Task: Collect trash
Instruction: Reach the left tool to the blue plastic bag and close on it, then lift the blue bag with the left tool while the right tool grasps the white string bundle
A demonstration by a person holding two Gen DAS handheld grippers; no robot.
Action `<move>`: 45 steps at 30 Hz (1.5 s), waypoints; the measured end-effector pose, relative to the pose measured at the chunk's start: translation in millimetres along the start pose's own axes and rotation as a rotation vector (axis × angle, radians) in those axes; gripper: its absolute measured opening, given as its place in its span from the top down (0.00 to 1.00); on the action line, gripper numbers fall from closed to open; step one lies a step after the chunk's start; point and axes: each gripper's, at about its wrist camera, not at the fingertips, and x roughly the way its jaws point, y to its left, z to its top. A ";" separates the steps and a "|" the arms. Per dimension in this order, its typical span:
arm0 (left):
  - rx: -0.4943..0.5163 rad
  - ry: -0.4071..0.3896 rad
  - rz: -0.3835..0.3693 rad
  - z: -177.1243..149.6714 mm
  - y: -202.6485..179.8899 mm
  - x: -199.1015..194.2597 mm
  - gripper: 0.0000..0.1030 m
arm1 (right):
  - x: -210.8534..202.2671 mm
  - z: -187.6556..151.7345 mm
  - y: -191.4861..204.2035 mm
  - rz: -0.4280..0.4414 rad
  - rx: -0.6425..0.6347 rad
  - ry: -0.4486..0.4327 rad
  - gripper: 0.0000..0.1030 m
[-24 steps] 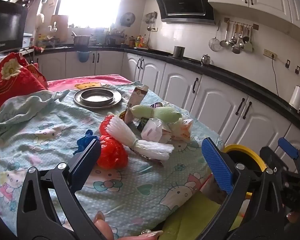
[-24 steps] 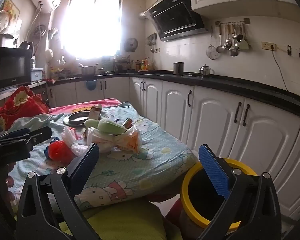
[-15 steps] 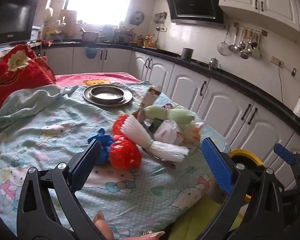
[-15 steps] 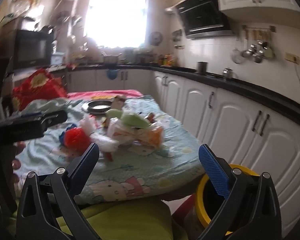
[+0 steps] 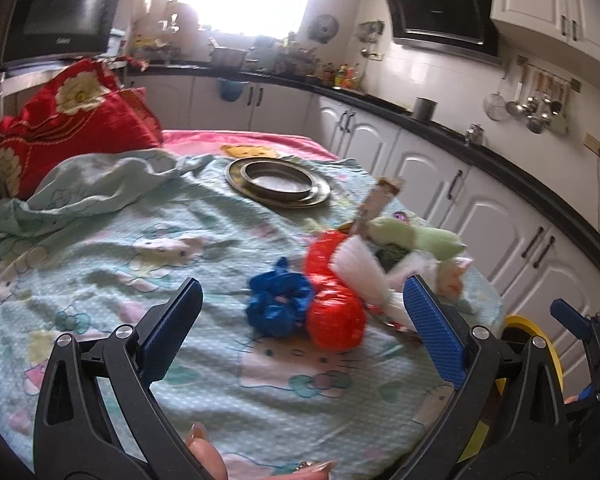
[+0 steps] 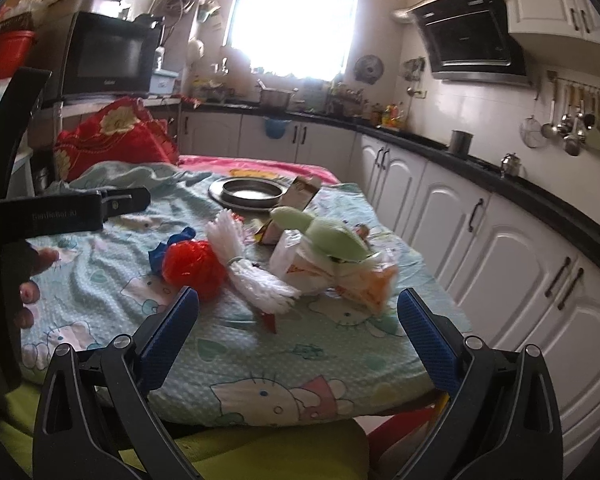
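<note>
Left wrist view: trash pile (image 5: 364,276) lies on the worktop (image 5: 140,264) near its right edge, red bag (image 5: 334,312) touching blue bag (image 5: 278,304), white bundle (image 5: 364,268) slanting across them. Left tongs (image 5: 300,340) hover spread before the bags, empty. Right tongs (image 6: 298,332) spread, empty, level, facing the pile. Yellow bin (image 5: 540,344) stands beside the worktop.

Left gripper (image 5: 300,328): jaws spread wide, empty, fingertips showing at 6 o'clock beneath. Right gripper (image 6: 298,330): jaws spread wide, empty; left hand (image 6: 30,280) visible at 9 o'clock.
</note>
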 end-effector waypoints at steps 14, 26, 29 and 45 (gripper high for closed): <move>-0.092 0.134 0.069 -3.4 59.8 42.6 0.10 | 54.1 5.0 9.4 0.041 -0.085 0.061 0.16; -0.110 0.292 -0.033 -3.7 63.2 93.6 0.36 | 99.9 -2.3 24.4 0.106 -0.153 0.167 0.49; -0.127 0.327 -0.062 -8.3 62.4 104.4 0.40 | 102.0 -4.1 24.4 0.116 -0.156 0.173 0.59; -0.144 0.352 -0.187 -21.9 54.1 100.1 0.89 | 96.7 -6.2 27.8 0.193 -0.129 0.191 0.83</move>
